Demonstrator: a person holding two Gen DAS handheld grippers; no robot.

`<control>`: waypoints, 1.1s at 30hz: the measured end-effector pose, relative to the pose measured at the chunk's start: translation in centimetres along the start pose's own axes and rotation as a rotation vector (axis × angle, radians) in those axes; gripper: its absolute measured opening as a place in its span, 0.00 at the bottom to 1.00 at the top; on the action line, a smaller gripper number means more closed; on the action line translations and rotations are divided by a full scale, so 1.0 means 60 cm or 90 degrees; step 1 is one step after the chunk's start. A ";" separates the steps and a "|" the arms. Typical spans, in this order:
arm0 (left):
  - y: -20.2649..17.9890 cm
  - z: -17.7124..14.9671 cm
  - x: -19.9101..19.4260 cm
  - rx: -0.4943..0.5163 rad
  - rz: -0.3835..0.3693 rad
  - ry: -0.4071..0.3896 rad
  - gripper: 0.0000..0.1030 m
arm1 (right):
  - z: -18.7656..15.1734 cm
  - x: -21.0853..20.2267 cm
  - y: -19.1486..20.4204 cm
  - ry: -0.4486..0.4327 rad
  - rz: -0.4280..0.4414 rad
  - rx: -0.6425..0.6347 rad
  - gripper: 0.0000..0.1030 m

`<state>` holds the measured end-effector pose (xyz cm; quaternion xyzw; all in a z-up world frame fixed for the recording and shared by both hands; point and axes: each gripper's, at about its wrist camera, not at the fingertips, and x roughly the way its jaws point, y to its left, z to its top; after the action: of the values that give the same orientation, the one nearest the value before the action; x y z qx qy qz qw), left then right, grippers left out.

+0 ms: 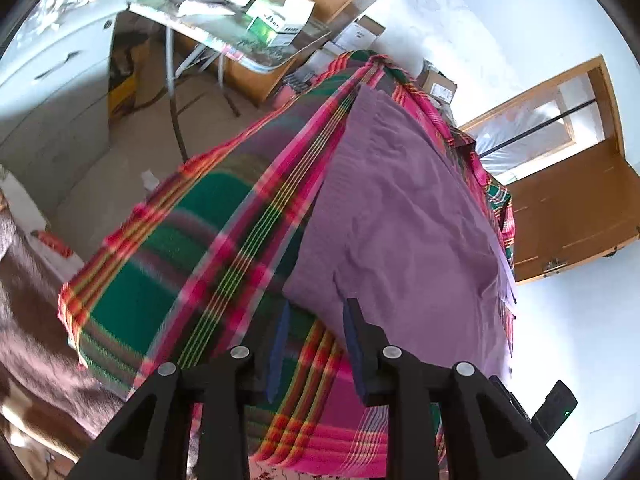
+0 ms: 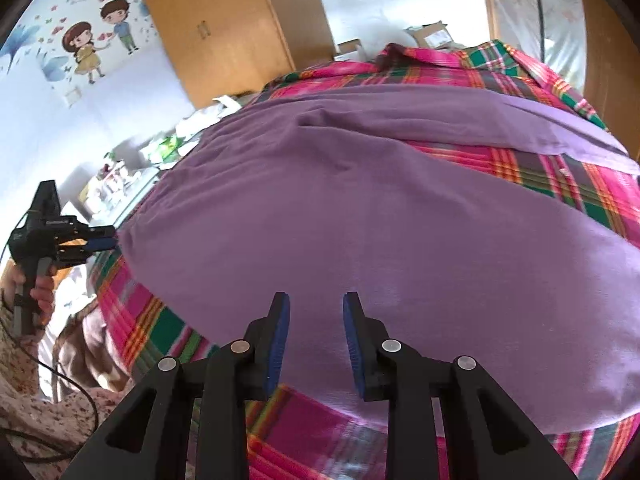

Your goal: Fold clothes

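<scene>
Right wrist view shows the purple garment [image 2: 360, 220] spread on the plaid blanket [image 2: 560, 184] just ahead of the right gripper [image 2: 316, 312], jaws parted and empty; the left gripper [image 2: 105, 243], at the cloth's far-left corner, I cannot tell; pinch edges squarely.

both tools [image 1: 316, 312] [image 2: 316, 304] agape, empty

Purple garment [image 2: 360, 208] spread flat on plaid blanket [image 1: 168, 264]; nothing on top, open room above.
Left gripper [image 1: 314, 344] at garment corner, jaws apart, bare plaid strip beneath.
Right gripper [image 2: 316, 340] over near hem, jaws apart, gap unblocked.
Left of bed: open floor [image 1: 120, 168], then cluttered table [image 1: 240, 40].
Far side: boxes [image 2: 436, 36], wardrobe [image 2: 224, 28].
</scene>
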<state>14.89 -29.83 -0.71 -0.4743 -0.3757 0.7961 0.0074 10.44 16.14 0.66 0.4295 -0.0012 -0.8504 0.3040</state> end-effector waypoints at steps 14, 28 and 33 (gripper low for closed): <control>0.020 0.011 0.012 -0.104 -0.012 -0.023 0.13 | -0.004 0.016 0.022 0.011 0.019 0.013 0.28; 0.038 0.026 -0.026 -0.084 0.028 -0.080 0.01 | 0.010 0.031 0.028 0.030 0.025 0.001 0.28; 0.011 0.045 -0.014 -0.048 0.052 -0.074 0.12 | 0.026 0.031 0.026 0.027 0.014 -0.011 0.28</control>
<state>13.52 -32.25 0.24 -0.4419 -0.3856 0.8073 -0.0652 9.28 13.50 0.70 0.4446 0.0079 -0.8378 0.3169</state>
